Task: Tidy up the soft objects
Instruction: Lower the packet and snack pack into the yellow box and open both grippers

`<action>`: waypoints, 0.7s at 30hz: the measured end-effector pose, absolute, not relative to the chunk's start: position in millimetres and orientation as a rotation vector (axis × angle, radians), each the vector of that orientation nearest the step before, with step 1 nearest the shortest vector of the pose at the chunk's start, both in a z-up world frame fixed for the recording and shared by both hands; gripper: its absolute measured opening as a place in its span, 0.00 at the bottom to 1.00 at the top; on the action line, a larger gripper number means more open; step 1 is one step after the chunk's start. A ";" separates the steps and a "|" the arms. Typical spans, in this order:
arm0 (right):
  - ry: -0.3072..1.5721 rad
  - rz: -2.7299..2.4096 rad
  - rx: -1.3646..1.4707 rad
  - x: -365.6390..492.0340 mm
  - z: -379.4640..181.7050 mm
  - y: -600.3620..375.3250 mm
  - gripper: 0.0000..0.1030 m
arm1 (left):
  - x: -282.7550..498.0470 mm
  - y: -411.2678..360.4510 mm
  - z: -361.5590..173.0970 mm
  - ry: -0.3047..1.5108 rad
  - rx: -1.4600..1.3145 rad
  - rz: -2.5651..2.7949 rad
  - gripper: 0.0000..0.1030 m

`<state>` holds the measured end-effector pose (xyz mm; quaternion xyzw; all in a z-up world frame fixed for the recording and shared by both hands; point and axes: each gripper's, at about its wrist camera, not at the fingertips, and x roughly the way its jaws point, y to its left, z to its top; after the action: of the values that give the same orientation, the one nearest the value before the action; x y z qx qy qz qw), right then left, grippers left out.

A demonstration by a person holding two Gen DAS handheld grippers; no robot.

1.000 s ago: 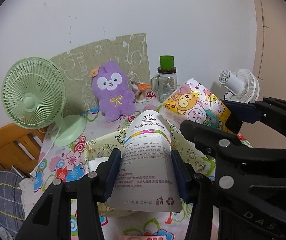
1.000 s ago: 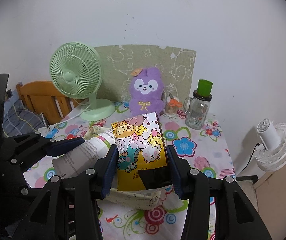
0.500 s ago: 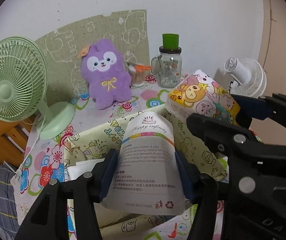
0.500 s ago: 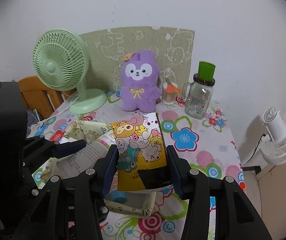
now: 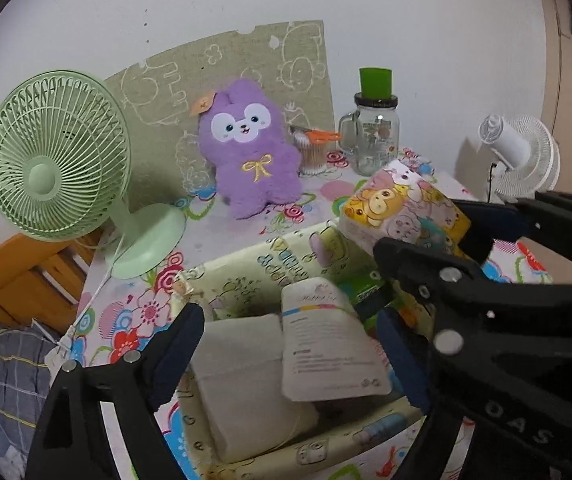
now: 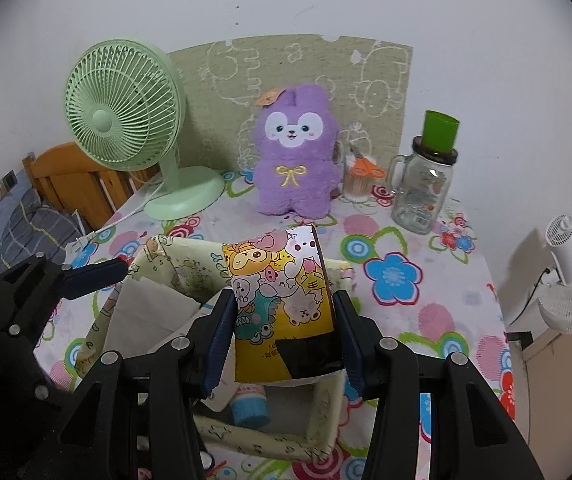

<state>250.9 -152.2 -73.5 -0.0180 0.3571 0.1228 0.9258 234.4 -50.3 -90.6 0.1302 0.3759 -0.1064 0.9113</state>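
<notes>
Left gripper (image 5: 289,360) jaws opening; white pouch (image 5: 329,344) between them, released into fabric bin (image 5: 246,272). Right gripper (image 6: 286,340) jaws clenched on cartoon packet (image 6: 282,300), above bin. Step: dropping in. Next: lower packet, then release.

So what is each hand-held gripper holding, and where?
Right hand-held gripper clamps the cartoon pouch by its lower side edges. Left hand-held gripper is opening; the white pouch lies loose between its jaws.
</notes>
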 end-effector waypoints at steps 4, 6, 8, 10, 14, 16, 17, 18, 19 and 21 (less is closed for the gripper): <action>0.756 0.262 -0.031 261.7 -82.1 -144.0 0.50 | 235.7 -43.2 -93.8 0.793 0.288 -0.188 0.91; 0.775 0.245 -0.035 267.2 -87.6 -140.9 0.50 | 236.6 -40.0 -95.4 0.805 0.286 -0.182 0.91; 0.787 0.242 -0.026 271.1 -92.4 -139.6 0.52 | 237.1 -37.8 -97.1 0.811 0.292 -0.176 0.91; 0.801 0.243 -0.026 273.3 -96.2 -137.9 0.54 | 237.6 -36.7 -98.0 0.814 0.293 -0.171 0.91; 0.833 0.235 -0.043 274.7 -99.4 -134.5 0.71 | 237.0 -36.0 -98.1 0.821 0.295 -0.169 0.92; 0.819 0.234 -0.033 270.4 -96.3 -136.9 0.78 | 234.8 -35.9 -96.8 0.817 0.296 -0.168 0.92; 0.810 0.236 -0.028 267.8 -94.5 -138.1 0.82 | 233.2 -35.8 -96.0 0.815 0.296 -0.168 0.92; 0.801 0.237 -0.023 264.6 -92.3 -139.4 0.83 | 231.6 -35.7 -95.0 0.813 0.294 -0.169 0.92; 0.797 0.236 -0.022 261.9 -90.1 -140.3 0.86 | 229.8 -35.6 -93.9 0.813 0.293 -0.168 0.92; 0.788 0.227 -0.026 255.6 -85.6 -141.9 0.86 | 226.3 -35.1 -91.6 0.811 0.289 -0.165 0.94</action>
<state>255.6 -141.9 -85.6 -0.0125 0.3832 0.1104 0.9169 226.3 -35.1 -91.6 0.1398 0.3925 -0.0801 0.9055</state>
